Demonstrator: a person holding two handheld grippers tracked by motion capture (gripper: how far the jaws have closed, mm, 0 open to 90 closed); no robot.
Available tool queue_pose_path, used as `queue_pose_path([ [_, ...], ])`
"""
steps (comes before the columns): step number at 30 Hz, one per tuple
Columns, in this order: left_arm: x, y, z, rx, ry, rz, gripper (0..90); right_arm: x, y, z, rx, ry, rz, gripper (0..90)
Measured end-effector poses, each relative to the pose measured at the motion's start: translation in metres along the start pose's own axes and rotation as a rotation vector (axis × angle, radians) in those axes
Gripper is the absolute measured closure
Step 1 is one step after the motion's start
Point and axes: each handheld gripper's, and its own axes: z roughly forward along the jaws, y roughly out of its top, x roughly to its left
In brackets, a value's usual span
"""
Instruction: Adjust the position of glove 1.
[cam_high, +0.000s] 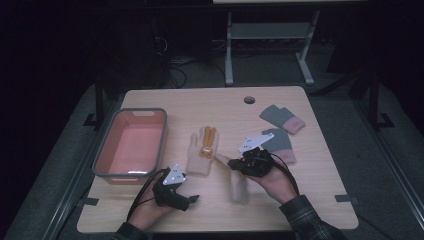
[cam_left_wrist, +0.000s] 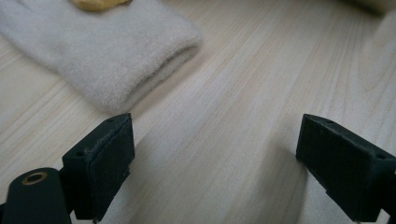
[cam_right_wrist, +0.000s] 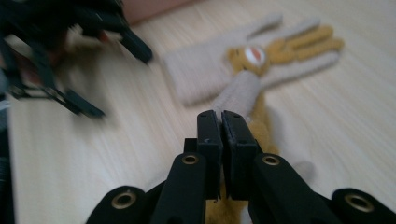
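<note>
1. Right tool (cam_high: 231, 162): gripped in the person's right hand (cam_high: 272, 182), angled left across the surface (cam_high: 310, 200); jaws pinched tight on a beige and mustard glove (cam_high: 239, 184), whose cuff end hangs towards the wood
2. Left tool (cam_high: 192, 199): in the left hand (cam_high: 145, 212) near the front edge, pointing right, jaws wide apart over bare wood, holding nothing
3. Second beige glove (cam_high: 201, 151): flat mid-surface, just ahead of the left tool
4. Pink tub (cam_high: 131, 142): left side
5. Grey gloves (cam_high: 281, 119): far right
</note>
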Motion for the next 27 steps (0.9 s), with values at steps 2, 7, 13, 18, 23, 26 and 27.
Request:
queue_pose_path([
  [2, 0.0, 0.0, 0.0, 0.0, 0.001, 0.001, 10.8, 0.003, 0.005, -0.009, -0.051, 0.03, 0.008, 86.5],
  [7, 0.0, 0.0, 0.0, 0.0, 0.001, 0.001, 10.8, -0.002, 0.005, -0.019, -0.09, 0.072, 0.033, 86.1],
  [13, 0.0, 0.0, 0.0, 0.004, 0.0, 0.002, 10.8, -0.029, -0.019, -0.008, -0.059, 0.069, 0.099, 85.6],
  [18, 0.0, 0.0, 0.0, 0.004, 0.0, 0.003, 10.8, -0.043, -0.03, -0.016, -0.064, 0.04, 0.119, 85.0],
  [23, 0.0, 0.0, 0.0, 0.004, 0.001, 0.005, 10.9, -0.05, -0.04, -0.027, -0.065, 0.014, 0.135, 85.0],
  [26, 0.0, 0.0, 0.0, 0.004, 0.0, 0.002, 10.8, -0.053, -0.046, -0.032, -0.064, 0.006, 0.132, 84.8],
  [27, 0.0, 0.0, 0.0, 0.004, 0.001, 0.003, 10.8, -0.053, -0.049, -0.034, -0.054, 0.002, 0.134, 84.6],
])
